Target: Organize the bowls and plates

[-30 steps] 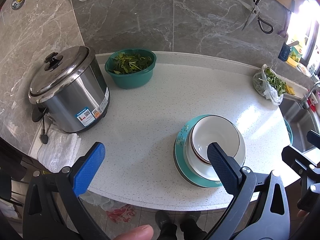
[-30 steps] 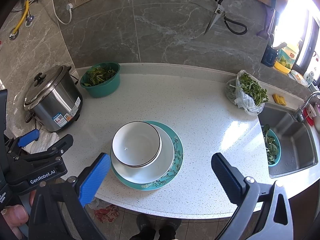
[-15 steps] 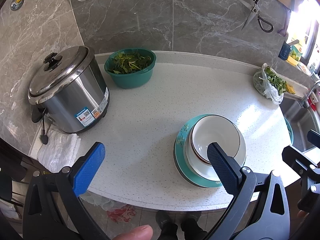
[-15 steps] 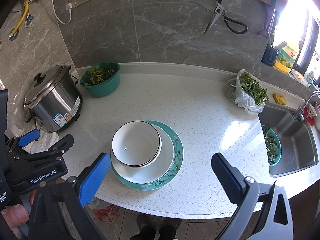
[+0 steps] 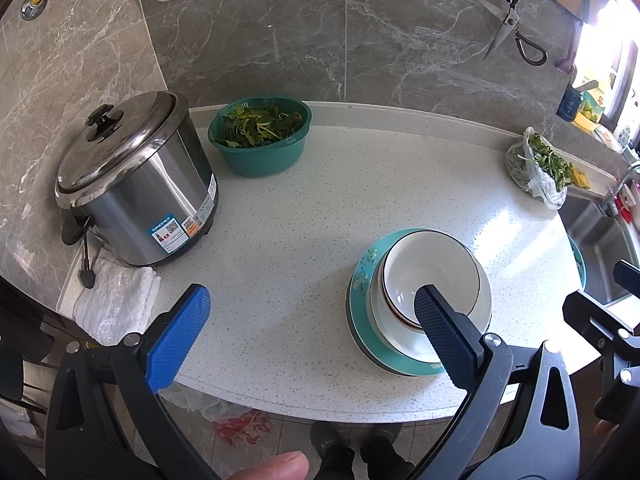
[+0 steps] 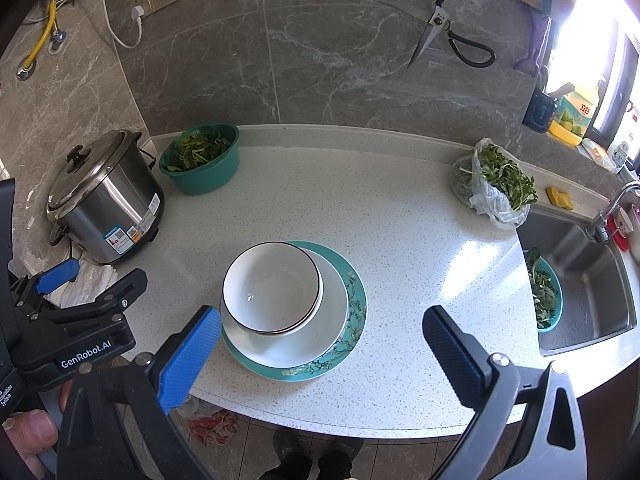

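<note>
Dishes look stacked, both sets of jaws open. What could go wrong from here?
1. The white bowl sits off-centre on the white plate, toward its left rim; a nudge might slide it.
2. The stack rests on the teal plate near the counter's front edge, so a push toward the person could tip it off.
3. The left gripper has one finger overlapping the bowl in its view; closing now may clip the rim.
</note>
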A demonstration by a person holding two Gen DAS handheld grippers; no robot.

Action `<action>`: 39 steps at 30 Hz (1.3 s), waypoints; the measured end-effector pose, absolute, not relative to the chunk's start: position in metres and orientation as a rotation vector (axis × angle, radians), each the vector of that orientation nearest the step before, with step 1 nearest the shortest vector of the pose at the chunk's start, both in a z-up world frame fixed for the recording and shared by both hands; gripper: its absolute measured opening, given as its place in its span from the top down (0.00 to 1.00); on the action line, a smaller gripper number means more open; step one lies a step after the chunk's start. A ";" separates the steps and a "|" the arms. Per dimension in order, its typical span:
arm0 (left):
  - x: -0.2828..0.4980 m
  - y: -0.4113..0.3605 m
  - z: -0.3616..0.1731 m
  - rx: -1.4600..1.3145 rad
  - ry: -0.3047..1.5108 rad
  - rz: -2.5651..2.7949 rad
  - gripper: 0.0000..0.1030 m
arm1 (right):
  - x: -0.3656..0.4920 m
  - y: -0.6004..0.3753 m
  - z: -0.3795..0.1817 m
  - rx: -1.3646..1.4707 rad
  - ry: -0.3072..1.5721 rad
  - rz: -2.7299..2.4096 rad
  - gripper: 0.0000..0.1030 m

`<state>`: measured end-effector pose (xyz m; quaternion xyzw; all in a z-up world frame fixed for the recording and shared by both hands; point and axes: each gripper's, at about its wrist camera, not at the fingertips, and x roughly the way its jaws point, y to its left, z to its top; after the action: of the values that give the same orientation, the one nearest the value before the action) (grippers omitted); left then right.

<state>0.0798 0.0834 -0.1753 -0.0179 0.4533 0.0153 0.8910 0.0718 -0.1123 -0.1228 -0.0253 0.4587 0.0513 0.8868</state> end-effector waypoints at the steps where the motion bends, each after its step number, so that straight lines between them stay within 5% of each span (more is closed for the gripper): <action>1: 0.080 0.084 -0.175 -0.039 0.941 0.032 0.00 | 0.072 -0.112 -0.123 -0.053 0.953 0.107 0.00; 39: 0.068 0.081 -0.176 -0.055 0.940 0.045 0.00 | 0.071 -0.113 -0.123 -0.054 0.954 0.108 0.00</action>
<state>0.0679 0.0806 -0.1758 -0.0267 0.4530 0.0218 0.8909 0.0713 -0.1129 -0.1234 -0.0260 0.4590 0.0519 0.8865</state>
